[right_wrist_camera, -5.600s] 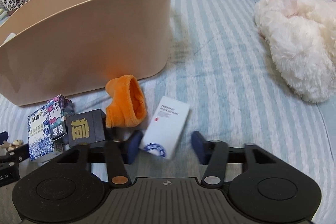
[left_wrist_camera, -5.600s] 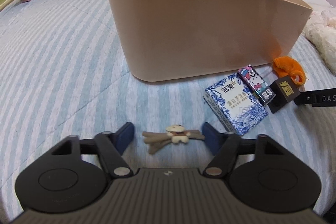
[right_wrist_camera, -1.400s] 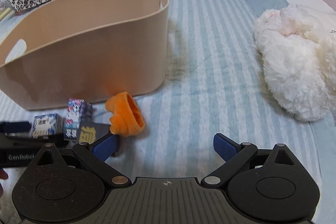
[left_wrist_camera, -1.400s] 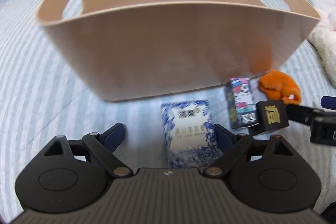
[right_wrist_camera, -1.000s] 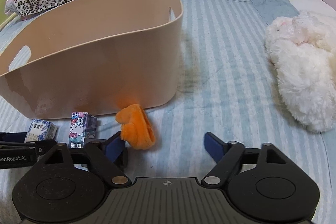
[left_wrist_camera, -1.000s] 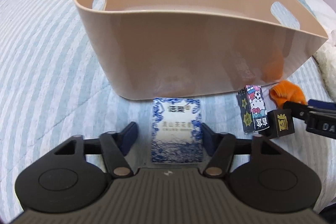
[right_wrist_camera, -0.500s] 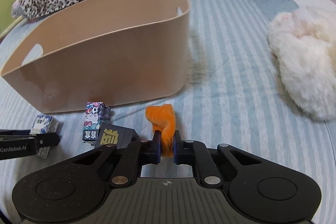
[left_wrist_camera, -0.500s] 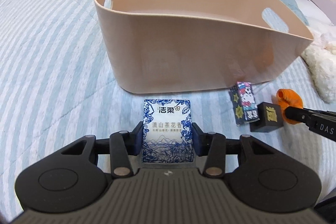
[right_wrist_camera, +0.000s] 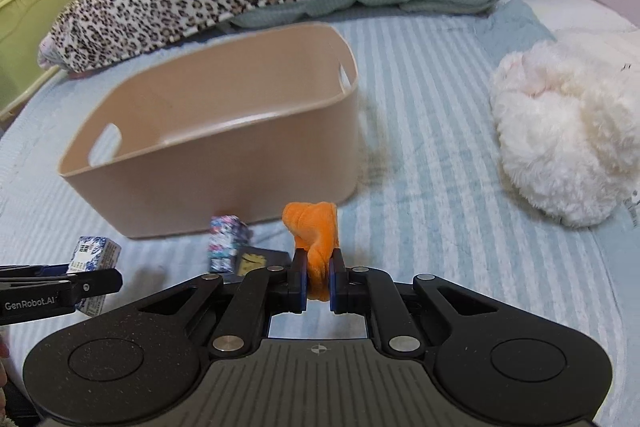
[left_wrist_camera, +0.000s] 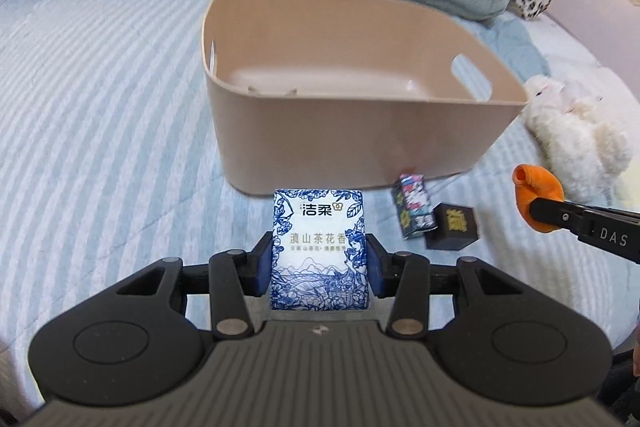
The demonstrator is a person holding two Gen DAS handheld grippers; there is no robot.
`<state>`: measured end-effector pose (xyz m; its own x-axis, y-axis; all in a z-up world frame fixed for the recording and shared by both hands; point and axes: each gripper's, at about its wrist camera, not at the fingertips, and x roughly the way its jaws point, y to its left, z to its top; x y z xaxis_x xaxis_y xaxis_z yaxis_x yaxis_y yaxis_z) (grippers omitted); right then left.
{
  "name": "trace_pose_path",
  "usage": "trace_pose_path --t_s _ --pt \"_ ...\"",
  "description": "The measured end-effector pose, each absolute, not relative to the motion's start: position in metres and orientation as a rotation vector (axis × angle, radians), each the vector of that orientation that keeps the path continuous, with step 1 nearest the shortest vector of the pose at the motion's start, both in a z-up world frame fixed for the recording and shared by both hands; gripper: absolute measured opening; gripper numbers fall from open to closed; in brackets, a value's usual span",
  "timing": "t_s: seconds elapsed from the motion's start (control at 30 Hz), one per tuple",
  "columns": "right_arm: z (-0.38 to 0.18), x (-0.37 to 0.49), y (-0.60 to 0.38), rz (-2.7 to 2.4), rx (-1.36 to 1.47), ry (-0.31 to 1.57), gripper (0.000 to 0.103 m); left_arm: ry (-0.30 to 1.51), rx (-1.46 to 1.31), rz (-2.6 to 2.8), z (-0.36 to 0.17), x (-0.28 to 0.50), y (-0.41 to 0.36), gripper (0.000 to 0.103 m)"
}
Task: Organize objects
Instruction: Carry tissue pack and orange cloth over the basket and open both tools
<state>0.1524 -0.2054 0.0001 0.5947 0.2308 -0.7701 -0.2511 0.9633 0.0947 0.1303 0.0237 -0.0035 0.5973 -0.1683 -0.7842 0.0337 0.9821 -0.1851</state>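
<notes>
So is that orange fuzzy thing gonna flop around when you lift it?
Probably. The orange fuzzy fabric piece bunches and folds where the right gripper pinches it, so it looks soft and floppy. It seems light, and unlikely to break or roll.

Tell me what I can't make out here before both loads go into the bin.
- Beige bin floor: its near wall hides the front strip in both views.
- Tissue pack bottom: left gripper body covers it.
- Orange cloth lower end: hidden between right gripper fingers.
- Cartoon box: blurred, print unreadable.

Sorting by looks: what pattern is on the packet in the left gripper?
Blue floral print on white, clearest in the left wrist view: tissue packet.
</notes>
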Motion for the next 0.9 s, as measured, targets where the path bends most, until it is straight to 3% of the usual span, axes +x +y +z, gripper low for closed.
trace_pose_path --t_s 0.6,0.9 --pt "0.076 0.17 -0.203 0.304 0.014 0.693 0.01 0.72 -0.16 -0.172 0.074 0.149 0.018 0.047" --pt "0.081 0.211 -0.189 0.303 0.007 0.663 0.01 0.678 -0.089 -0.142 0.076 0.195 0.01 0.047"
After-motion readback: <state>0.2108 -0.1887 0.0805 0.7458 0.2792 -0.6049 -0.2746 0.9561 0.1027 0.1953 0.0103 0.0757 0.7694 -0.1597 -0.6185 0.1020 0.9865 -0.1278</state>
